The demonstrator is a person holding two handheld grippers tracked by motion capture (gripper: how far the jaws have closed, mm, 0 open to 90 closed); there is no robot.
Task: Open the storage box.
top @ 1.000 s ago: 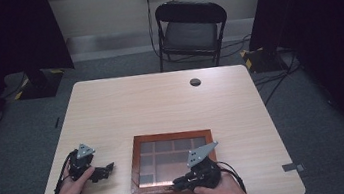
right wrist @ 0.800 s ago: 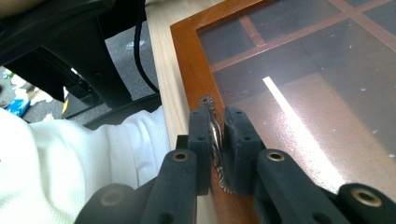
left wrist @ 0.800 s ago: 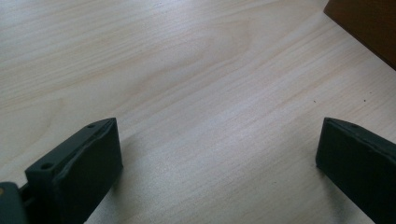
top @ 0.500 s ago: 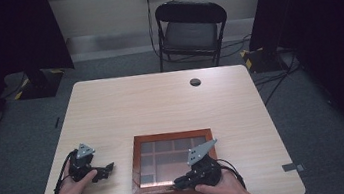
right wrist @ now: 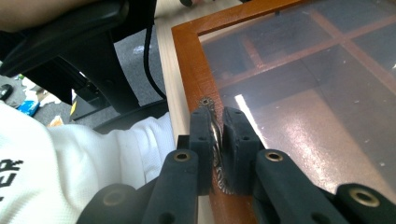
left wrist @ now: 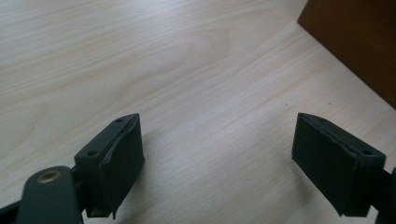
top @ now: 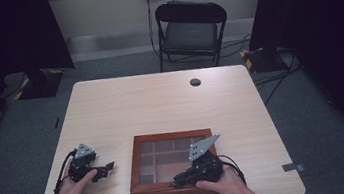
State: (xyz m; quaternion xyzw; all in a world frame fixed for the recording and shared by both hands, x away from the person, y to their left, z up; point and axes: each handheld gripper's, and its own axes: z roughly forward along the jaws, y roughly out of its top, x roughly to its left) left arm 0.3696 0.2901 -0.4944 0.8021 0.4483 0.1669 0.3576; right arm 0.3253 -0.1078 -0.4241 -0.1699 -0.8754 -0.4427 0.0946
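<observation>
Clamped on the small metal latch [right wrist: 215, 135] at the front edge of the wooden box [top: 136, 164], the right gripper [right wrist: 215, 122] had its jaws pinched nearly together, the metal piece caught between them. Compared with a second earlier, almost nothing had moved (the hand sat in the same spot at the box's near rim), so I judged the lid's opening had not begun and the grip was merely settled. Left of the box, the left gripper [left wrist: 217, 149] rested over the bare table [left wrist: 187, 70], jaws spread wide, holding nothing. The glass lid [right wrist: 303, 84] lay flat and closed.
</observation>
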